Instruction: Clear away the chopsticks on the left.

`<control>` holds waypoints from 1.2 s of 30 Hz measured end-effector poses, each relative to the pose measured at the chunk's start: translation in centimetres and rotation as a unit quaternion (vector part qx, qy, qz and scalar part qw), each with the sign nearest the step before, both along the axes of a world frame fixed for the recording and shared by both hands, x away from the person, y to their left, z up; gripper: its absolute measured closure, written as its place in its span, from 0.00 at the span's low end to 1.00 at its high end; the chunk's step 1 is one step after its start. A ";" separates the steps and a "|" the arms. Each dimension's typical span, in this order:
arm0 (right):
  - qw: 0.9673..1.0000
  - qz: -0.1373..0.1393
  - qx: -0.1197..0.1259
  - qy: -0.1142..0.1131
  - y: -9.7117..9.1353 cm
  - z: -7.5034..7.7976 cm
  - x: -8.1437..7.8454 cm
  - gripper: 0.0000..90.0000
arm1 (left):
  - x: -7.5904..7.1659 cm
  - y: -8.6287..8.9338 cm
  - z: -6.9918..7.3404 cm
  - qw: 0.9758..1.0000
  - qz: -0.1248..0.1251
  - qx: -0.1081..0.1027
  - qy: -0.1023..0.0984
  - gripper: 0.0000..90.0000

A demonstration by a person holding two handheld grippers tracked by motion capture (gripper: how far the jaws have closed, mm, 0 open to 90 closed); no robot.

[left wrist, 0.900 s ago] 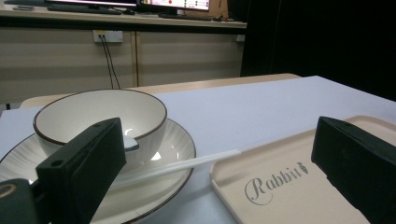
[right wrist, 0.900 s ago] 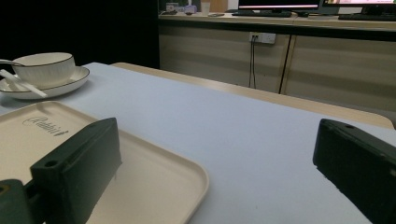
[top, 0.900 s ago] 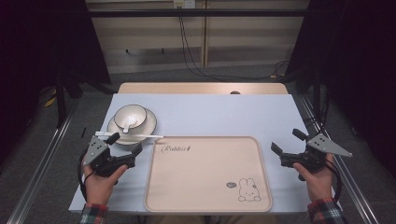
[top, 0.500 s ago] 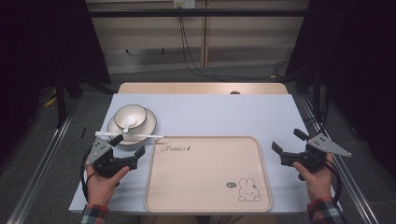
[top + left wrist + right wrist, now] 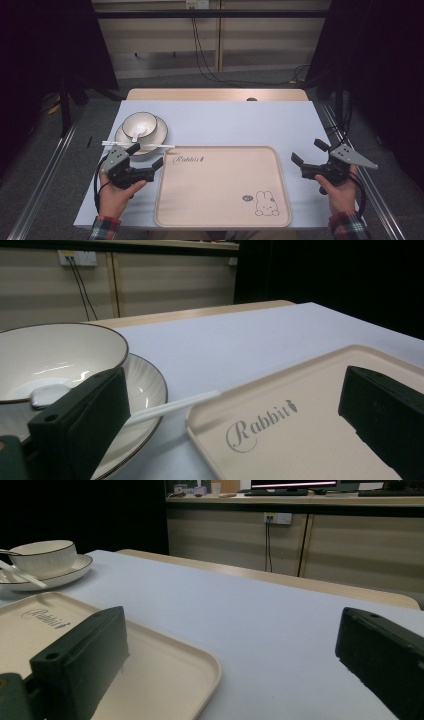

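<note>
Change: the left gripper (image 5: 145,156) has crept slightly right and nearer the tray (image 5: 222,186) since the earlier frames; the right gripper (image 5: 309,153) has barely moved.
Left jaws: spread apart, holding nothing, at the tray's far-left corner.
Right jaws: spread apart, empty, just right of the tray.
Writing: "Rabbit" in script at the tray's far-left corner, a rabbit drawing (image 5: 263,204) near-right.
Bowl (image 5: 139,125): on a plate (image 5: 158,131), far left, spoon (image 5: 137,132) inside.
Stick (image 5: 150,145): white, lying across the plate's near rim.

The person's left hand (image 5: 116,192) holds the left gripper (image 5: 145,160) low with jaws spread wide, while the right hand (image 5: 341,189) holds the right gripper (image 5: 308,152) likewise agape (both sleeves plaid).
</note>
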State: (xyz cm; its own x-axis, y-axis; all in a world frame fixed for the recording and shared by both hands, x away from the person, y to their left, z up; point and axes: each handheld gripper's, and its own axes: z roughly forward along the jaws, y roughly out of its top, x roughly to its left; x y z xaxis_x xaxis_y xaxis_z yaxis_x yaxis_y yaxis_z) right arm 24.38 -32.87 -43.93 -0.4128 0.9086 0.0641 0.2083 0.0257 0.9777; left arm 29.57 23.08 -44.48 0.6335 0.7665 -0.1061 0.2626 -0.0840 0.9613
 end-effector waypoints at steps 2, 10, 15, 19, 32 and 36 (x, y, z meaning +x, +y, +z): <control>1.000 -0.002 0.000 -0.001 0.0 0.0 0.0 0.00 | 0.2 -0.2 0.1 1.000 0.004 0.006 0.003 0.00; 1.000 0.008 0.002 0.000 0.0 0.0 0.0 0.00 | 1.3 -1.8 0.1 0.999 -0.036 0.021 0.025 0.00; 1.000 0.006 0.004 0.002 0.0 -0.1 0.0 0.00 | 1.6 -2.6 0.3 0.998 -0.047 0.035 0.024 0.02; 1.000 0.005 0.005 0.000 0.0 0.0 0.0 0.00 | 2.3 -3.1 0.5 0.997 -0.055 0.053 0.028 0.04; 1.000 0.011 0.001 -0.002 0.0 -0.1 0.0 0.00 | 3.8 -4.5 0.6 0.991 -0.078 0.098 0.050 0.09; 1.000 0.011 -0.006 -0.003 -0.1 -0.1 0.1 0.00 | 4.3 -4.7 0.6 0.988 -0.086 0.106 0.067 0.12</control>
